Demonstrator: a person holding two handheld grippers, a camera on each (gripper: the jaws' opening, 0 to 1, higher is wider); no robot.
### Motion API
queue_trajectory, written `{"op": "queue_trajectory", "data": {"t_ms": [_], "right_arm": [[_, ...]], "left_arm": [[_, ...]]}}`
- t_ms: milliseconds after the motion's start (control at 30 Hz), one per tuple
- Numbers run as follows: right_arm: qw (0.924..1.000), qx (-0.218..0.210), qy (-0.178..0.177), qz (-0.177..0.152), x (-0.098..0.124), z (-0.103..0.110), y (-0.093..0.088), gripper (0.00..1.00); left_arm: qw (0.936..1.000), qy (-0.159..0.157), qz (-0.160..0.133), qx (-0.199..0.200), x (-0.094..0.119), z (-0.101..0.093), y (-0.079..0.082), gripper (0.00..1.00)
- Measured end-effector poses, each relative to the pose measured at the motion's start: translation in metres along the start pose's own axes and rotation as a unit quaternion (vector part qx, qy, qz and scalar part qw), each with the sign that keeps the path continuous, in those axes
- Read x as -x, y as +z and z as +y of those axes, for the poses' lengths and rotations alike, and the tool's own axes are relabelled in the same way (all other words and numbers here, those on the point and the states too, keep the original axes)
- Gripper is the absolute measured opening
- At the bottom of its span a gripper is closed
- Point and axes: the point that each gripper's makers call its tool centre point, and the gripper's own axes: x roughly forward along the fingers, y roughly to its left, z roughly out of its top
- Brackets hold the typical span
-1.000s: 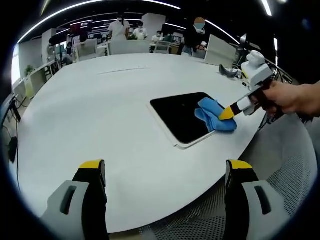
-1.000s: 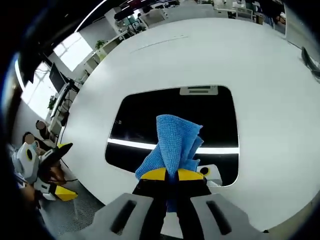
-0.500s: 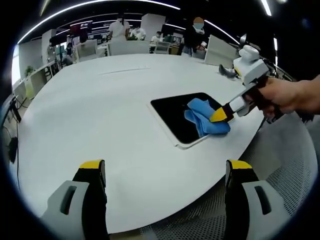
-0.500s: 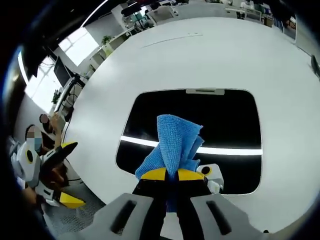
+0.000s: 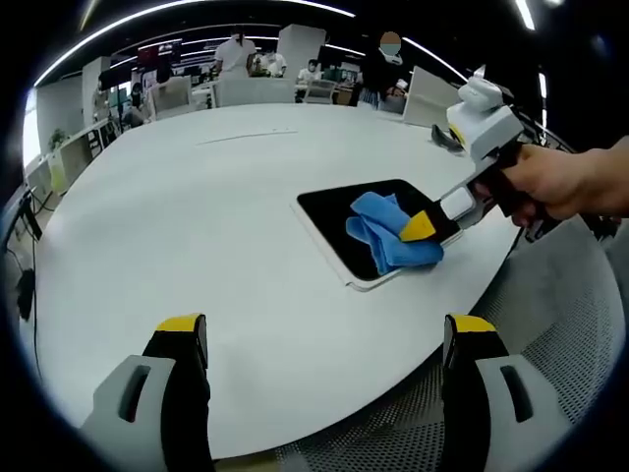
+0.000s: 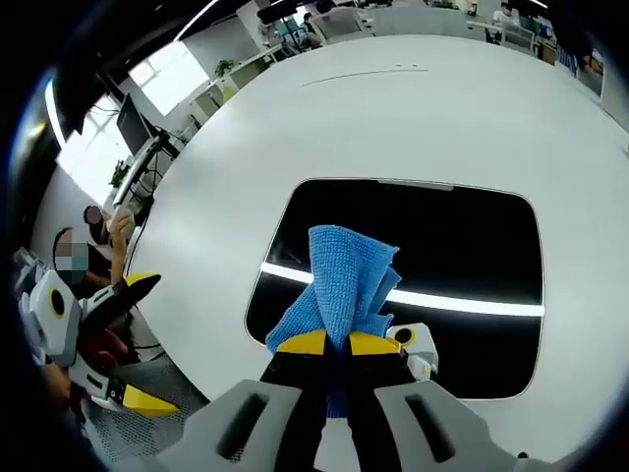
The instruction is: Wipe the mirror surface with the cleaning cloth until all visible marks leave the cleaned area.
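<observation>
A dark rectangular mirror (image 5: 346,218) (image 6: 462,258) with a pale frame lies flat near the edge of the white round table (image 5: 197,226) (image 6: 393,118). A blue cleaning cloth (image 5: 385,228) (image 6: 346,275) rests on its surface. My right gripper (image 6: 332,342) (image 5: 421,226) is shut on the cloth, its yellow tips pinching the lower folds; a hand holds it in the left gripper view. My left gripper (image 5: 324,329) hangs open over the table's near edge, well short of the mirror, with nothing between its fingers (image 5: 182,339). It also appears at the left of the right gripper view (image 6: 123,295).
A dark object (image 5: 447,141) lies on the table beyond the mirror. Desks, chairs and several people (image 5: 236,59) stand at the far side of the room. A perforated grey floor (image 5: 560,344) lies beyond the table's edge.
My right gripper has dragged the cloth leftward across the mirror, farther from its right end. The left gripper has stayed where it was.
</observation>
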Motion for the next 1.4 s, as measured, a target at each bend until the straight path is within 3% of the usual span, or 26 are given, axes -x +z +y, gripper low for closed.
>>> {"op": "queue_trajectory", "data": {"t_ms": [700, 1400], "right_arm": [[0.9997, 0.014, 0.022, 0.002, -0.011, 0.029, 0.004, 0.0], [0.9996, 0.012, 0.025, 0.004, -0.013, 0.032, 0.003, 0.0]], "left_arm": [[0.9992, 0.023, -0.03, 0.015, 0.004, 0.008, 0.011, 0.98], [0.9993, 0.021, -0.029, 0.012, 0.005, 0.006, 0.011, 0.99]]}}
